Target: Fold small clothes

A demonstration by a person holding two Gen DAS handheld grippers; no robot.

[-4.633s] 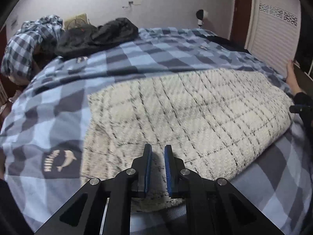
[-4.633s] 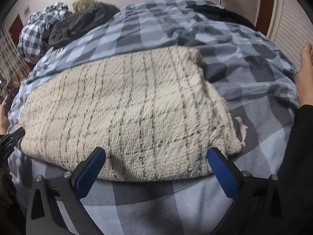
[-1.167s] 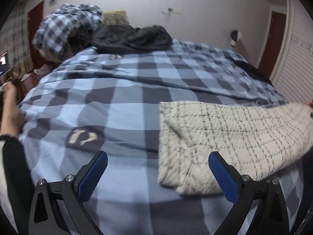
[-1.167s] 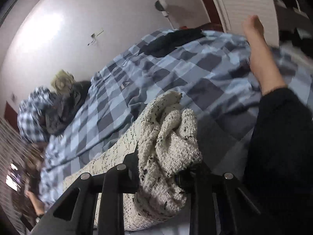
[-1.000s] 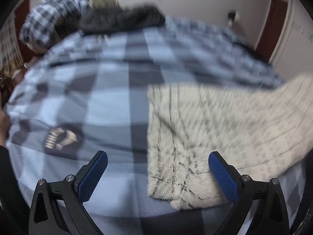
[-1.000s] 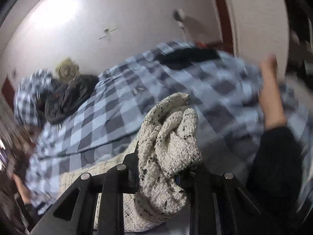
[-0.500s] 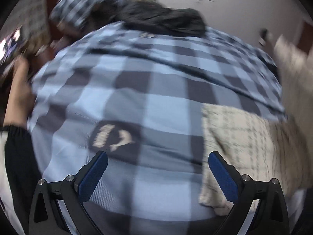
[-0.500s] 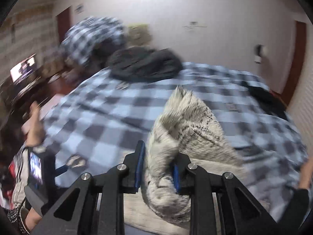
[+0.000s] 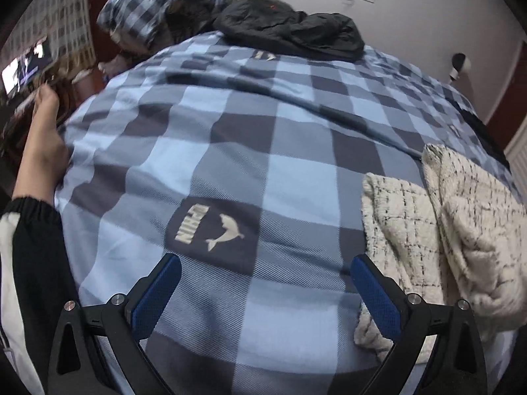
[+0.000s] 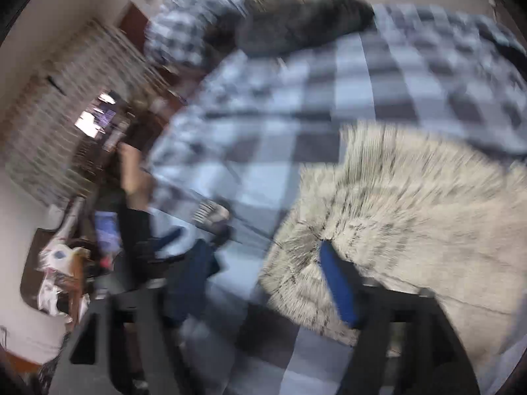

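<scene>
**Cream garment lies bunched on the checked bed, both tools spread**

Left wrist view: the left tool (image 9: 263, 283) hangs over the bed (image 9: 263, 151) with its blue pads set wide apart and nothing between them but the blue checked cover. A dark patch with a dolphin emblem (image 9: 210, 227) sits just beyond the pads. The cream knitted garment (image 9: 438, 237) lies doubled over at the right side of the bed, its near edge just beside the right pad and not gripped. A bare foot (image 9: 42, 144) and a dark sleeve (image 9: 36, 263) show at the left edge. A black jacket (image 9: 293, 29) and a checked bundle (image 9: 164, 3) rest at the far end of the bed.

Right wrist view: the picture is heavily blurred. The right tool (image 10: 263, 279) is opening, its jaws well apart; the garment (image 10: 411, 230) lies on the bed (image 10: 362, 92) against the right pad, not pinched.
</scene>
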